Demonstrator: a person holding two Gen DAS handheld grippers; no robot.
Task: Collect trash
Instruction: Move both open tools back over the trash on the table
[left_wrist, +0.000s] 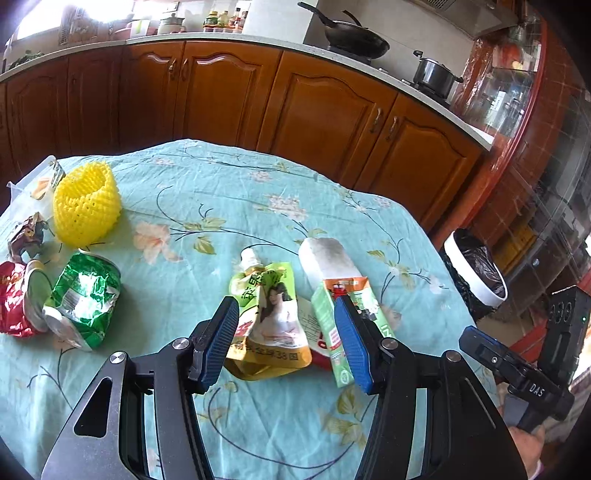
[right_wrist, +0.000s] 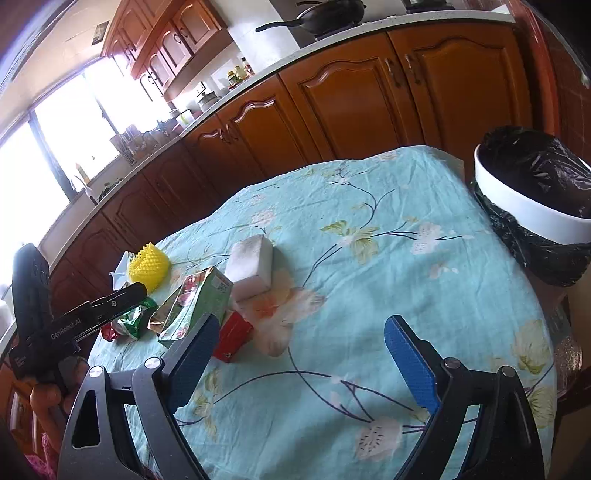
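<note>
Both the left gripper (left_wrist: 286, 326) and right gripper (right_wrist: 301, 349) gaped wide and empty, while the white round bin (right_wrist: 524, 210) held only its black plastic liner (right_wrist: 543, 166).

Daylight floods in through the window (right_wrist: 55, 147), which is blown out to pure white in the right wrist view and overexposed at the far left of the left wrist view. The tablecloth (left_wrist: 229, 192) is bright and evenly lit, with only soft, faint shadows. Glare glints off the crushed green can (left_wrist: 83, 295). Both views bend strongly: the countertop (left_wrist: 221, 37) curves, and the corners darken to black. Far clutter looks soft.
</note>
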